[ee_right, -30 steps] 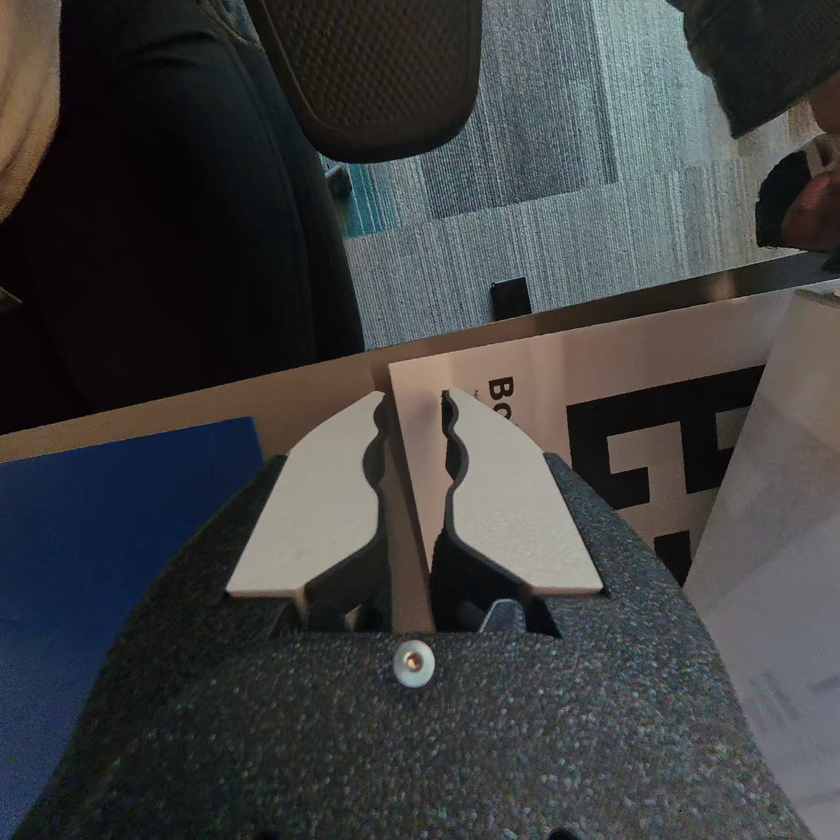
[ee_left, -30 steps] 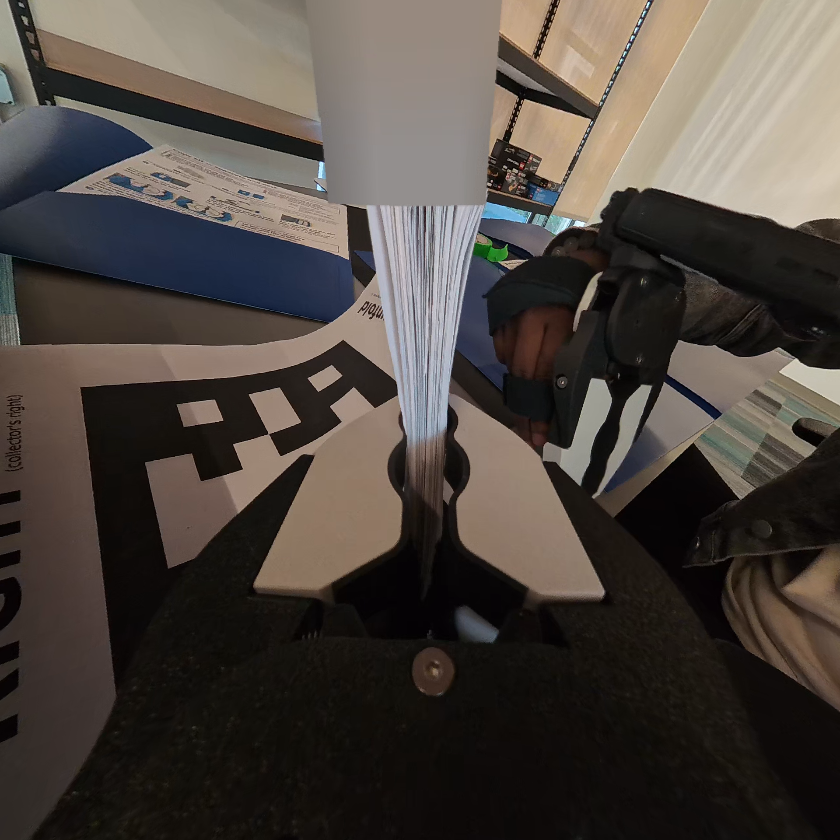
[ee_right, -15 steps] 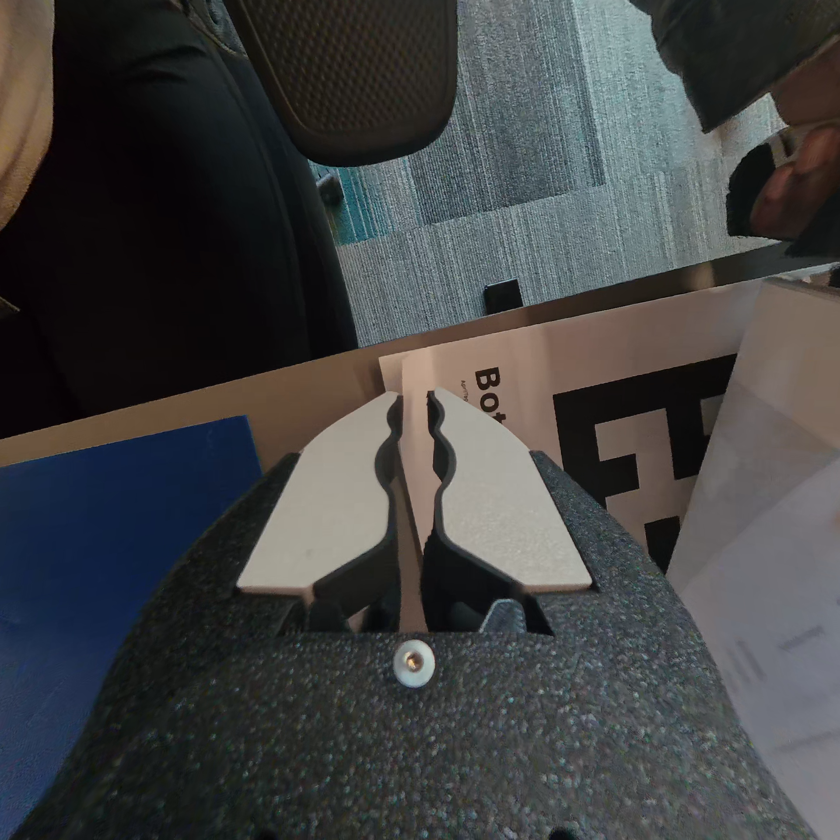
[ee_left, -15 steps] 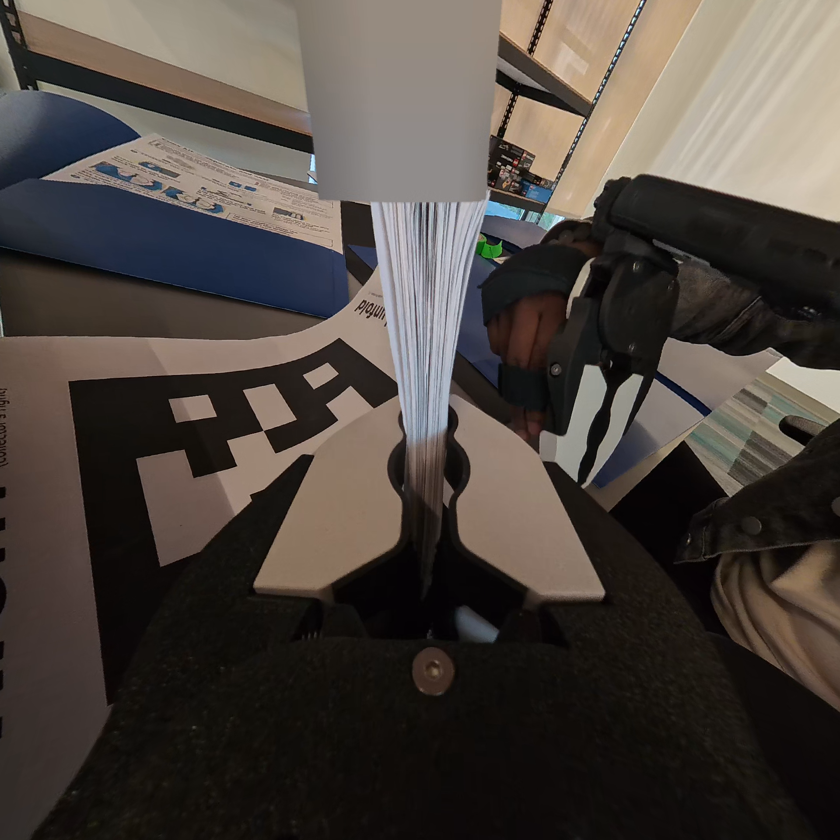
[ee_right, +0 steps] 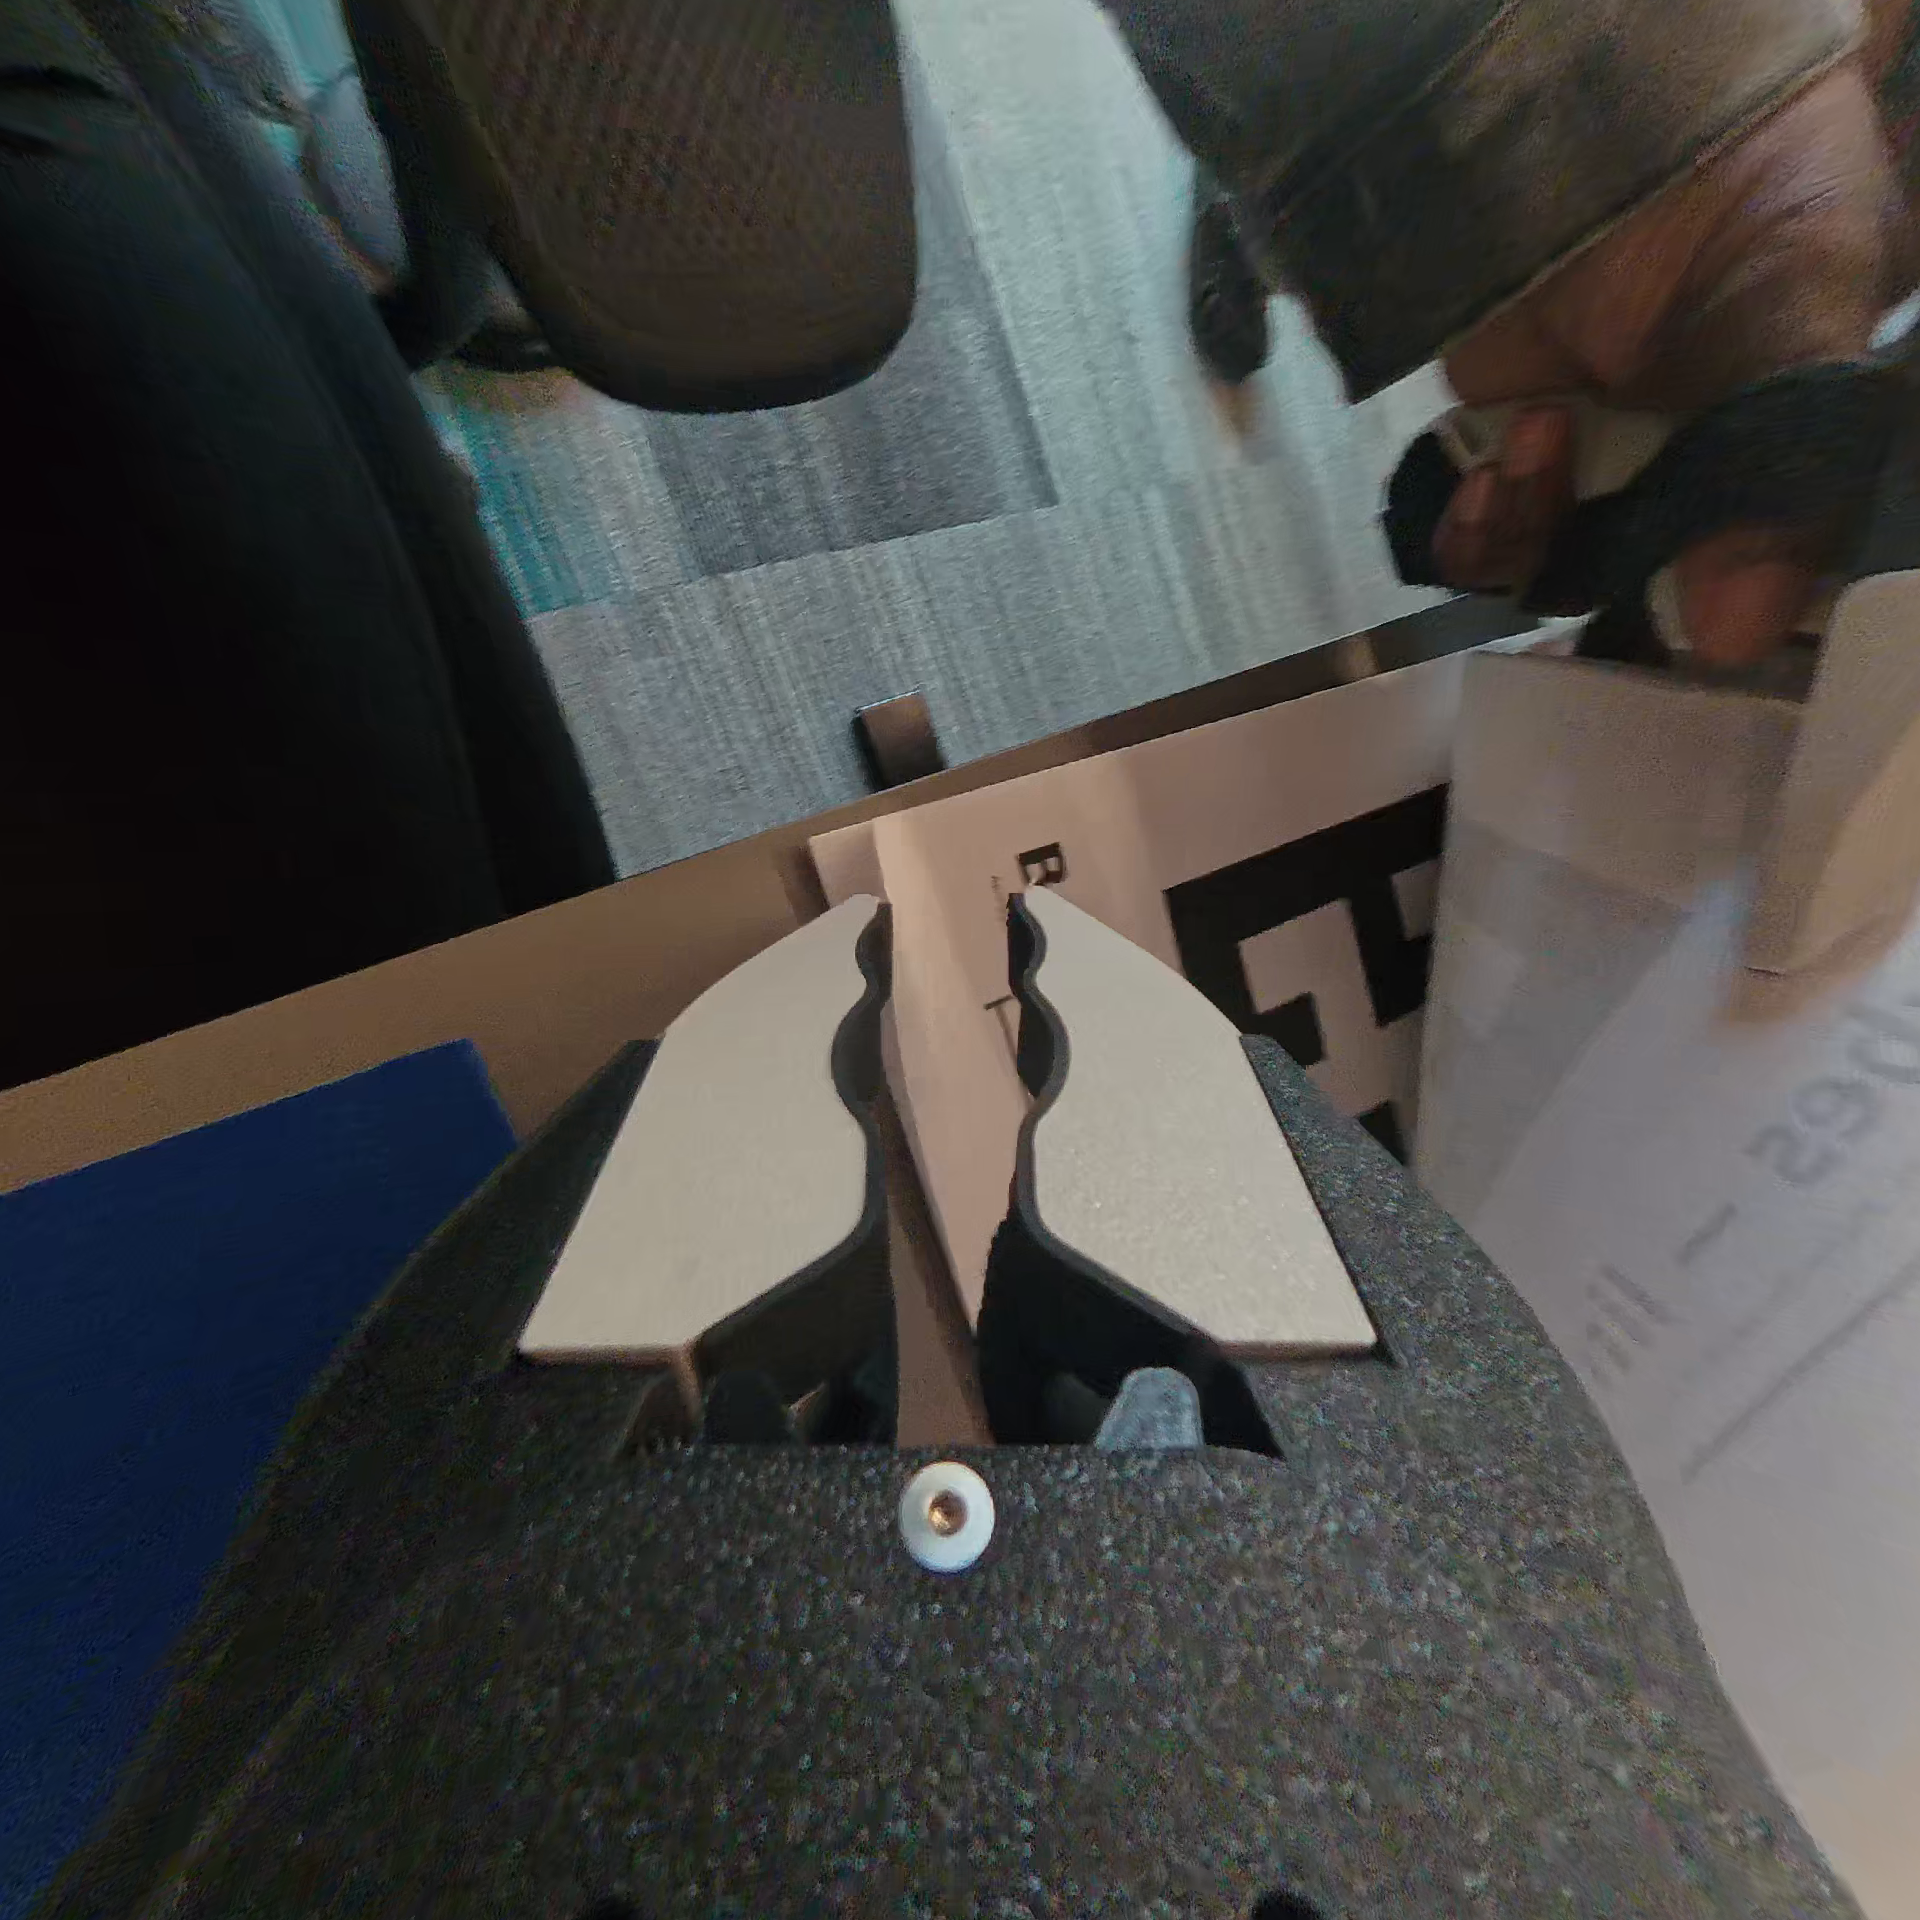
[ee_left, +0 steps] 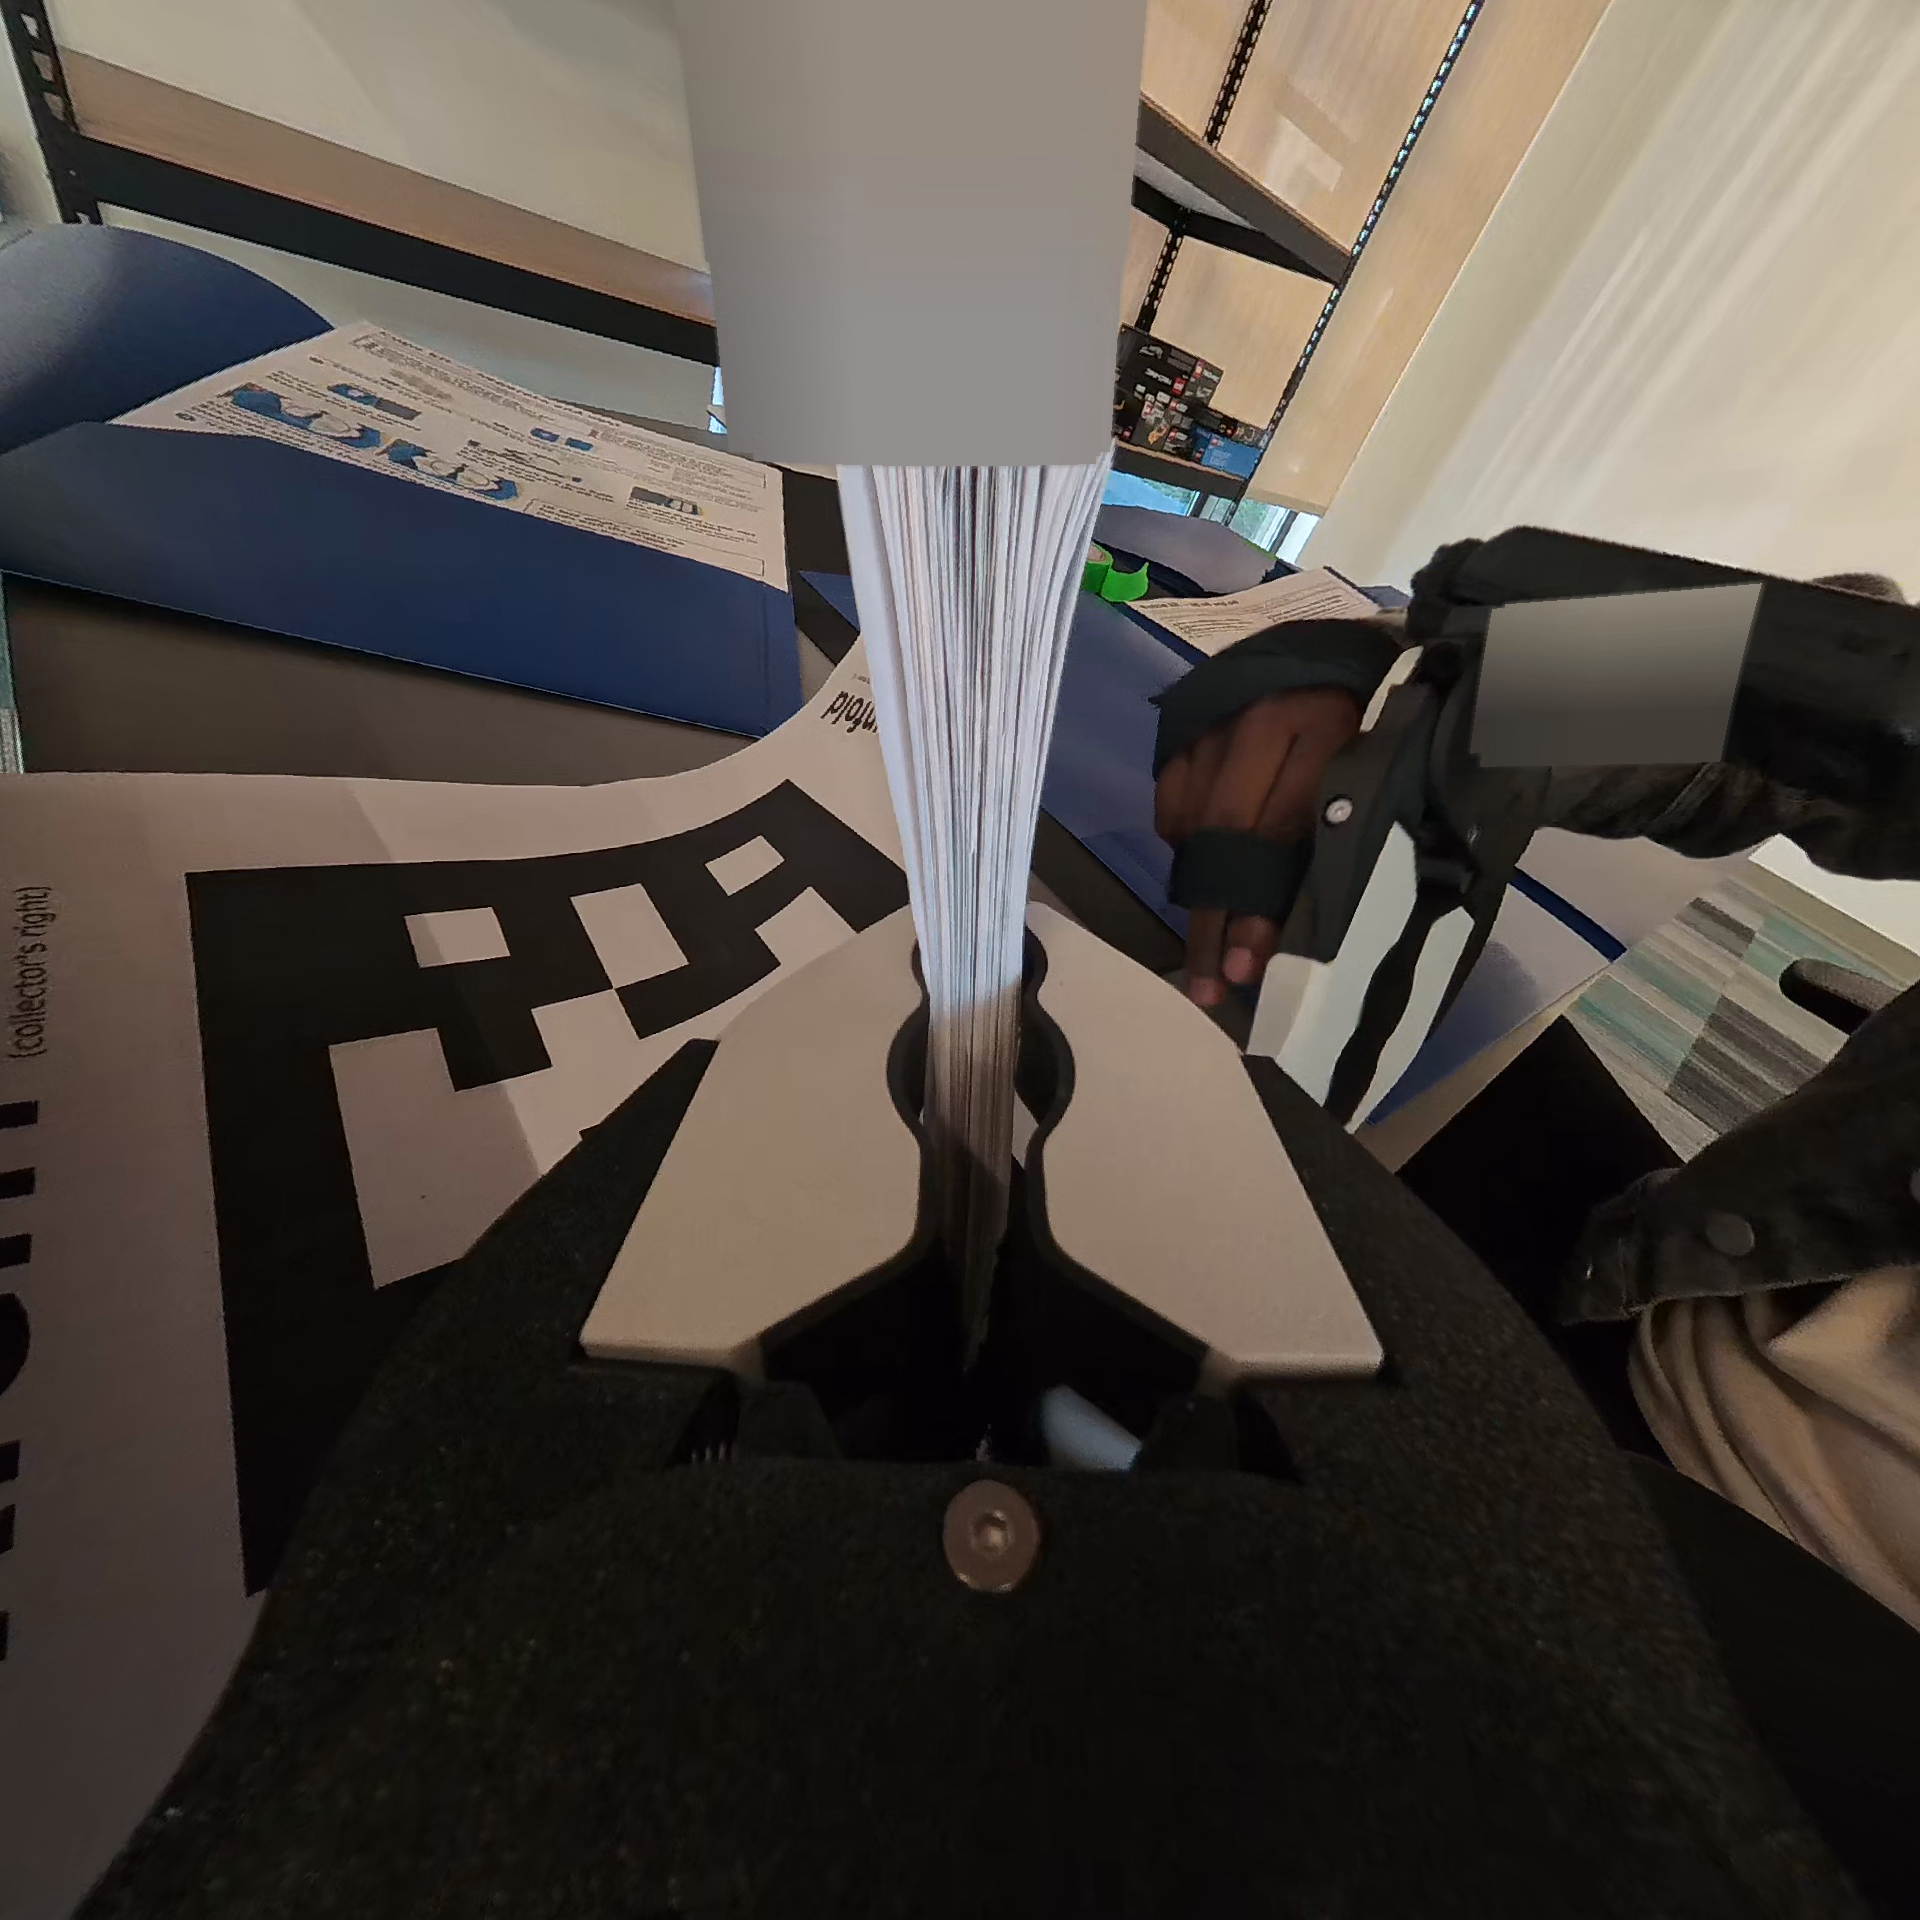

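Observation:
My left gripper (ee_left: pixel 971 935) is shut on a thick stack of white paper sheets (ee_left: pixel 966 727), held upright and edge-on above the table. The stack also shows blurred at the right of the right wrist view (ee_right: pixel 1662 1039). My right gripper (ee_right: pixel 951 904) is open and holds nothing. It hovers over the corner of a large white sheet with a black block pattern (ee_right: pixel 1299 935) near the table's edge. That sheet also lies under my left gripper (ee_left: pixel 260 831). The right gripper (ee_left: pixel 1382 831), held by a gloved hand, is to the right of the stack.
An open blue folder with a printed page (ee_left: pixel 416 582) lies at the back left. Another blue folder (ee_right: pixel 208 1299) lies left of my right gripper. A green tape roll (ee_left: pixel 1117 571) sits behind the stack. A metal shelf rack (ee_left: pixel 1247 239) stands beyond. A mesh office chair (ee_right: pixel 675 208) stands past the table edge.
My right gripper narrowed its jaws half a second ago, then opened wider, and moved forward over the patterned sheet's corner. My left gripper has kept its hold on the paper stack.

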`<state>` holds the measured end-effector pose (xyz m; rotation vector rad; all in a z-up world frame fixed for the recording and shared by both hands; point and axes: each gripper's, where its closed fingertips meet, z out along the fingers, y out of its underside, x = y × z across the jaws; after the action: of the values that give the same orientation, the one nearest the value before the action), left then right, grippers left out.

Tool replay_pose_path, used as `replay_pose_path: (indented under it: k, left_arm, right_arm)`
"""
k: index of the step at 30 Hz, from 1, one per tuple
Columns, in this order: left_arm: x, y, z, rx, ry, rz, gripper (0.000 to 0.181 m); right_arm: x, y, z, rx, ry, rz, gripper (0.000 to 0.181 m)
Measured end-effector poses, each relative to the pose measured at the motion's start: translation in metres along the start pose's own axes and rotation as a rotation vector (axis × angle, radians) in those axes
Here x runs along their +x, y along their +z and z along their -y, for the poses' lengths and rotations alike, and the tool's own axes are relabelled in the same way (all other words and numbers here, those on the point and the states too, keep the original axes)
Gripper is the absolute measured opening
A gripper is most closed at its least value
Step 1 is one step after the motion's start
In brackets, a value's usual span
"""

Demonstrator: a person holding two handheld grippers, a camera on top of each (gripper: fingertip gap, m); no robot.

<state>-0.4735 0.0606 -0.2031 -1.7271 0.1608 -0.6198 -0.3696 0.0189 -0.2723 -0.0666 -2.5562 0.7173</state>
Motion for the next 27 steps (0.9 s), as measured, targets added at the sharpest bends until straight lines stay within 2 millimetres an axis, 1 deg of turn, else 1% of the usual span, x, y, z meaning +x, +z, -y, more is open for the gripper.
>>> replay_pose_path:
  k: [1, 4, 7, 10, 12, 15, 18, 20, 22, 27]
  left_arm:
    - [0.0, 0.0, 0.0, 0.001, -0.001, 0.0, 0.012]
    - [0.0, 0.0, 0.0, 0.002, -0.001, 0.0, 0.012]
    - [0.0, 0.0, 0.0, 0.001, -0.001, 0.001, 0.011]
    - [0.0, 0.0, 0.0, 0.001, 0.002, 0.001, 0.011]
    - [0.0, 0.0, 0.0, 0.002, 0.0, -0.001, 0.011]
    - [0.0, 0.0, 0.0, 0.005, -0.001, -0.002, 0.011]
    - [0.0, 0.0, 0.0, 0.003, -0.003, -0.003, 0.012]
    - [0.0, 0.0, 0.0, 0.001, -0.002, -0.004, 0.012]
    - [0.0, 0.0, 0.0, 0.0, -0.003, -0.003, 0.012]
    - [0.0, 0.0, -0.001, -0.001, -0.003, -0.005, 0.012]
  right_arm:
    - [0.004, -0.002, 0.001, 0.013, -0.011, -0.046, 0.019]
    - [0.012, -0.004, 0.0, 0.004, -0.033, -0.134, 0.016]
    - [0.012, -0.003, -0.002, -0.002, -0.033, -0.16, 0.015]
    - [0.016, -0.004, 0.001, 0.021, -0.048, -0.245, 0.019]
    - [0.016, -0.006, 0.005, 0.026, -0.12, -0.321, 0.023]
    - [0.012, -0.004, 0.008, 0.005, -0.225, -0.381, 0.028]
    - [0.007, -0.003, 0.006, -0.023, -0.312, -0.401, 0.027]
    - [0.006, -0.002, 0.006, -0.035, -0.341, -0.403, 0.037]
    - [0.004, -0.002, 0.005, -0.033, -0.337, -0.391, 0.044]
    - [0.006, -0.002, 0.003, -0.019, -0.278, -0.383, 0.043]
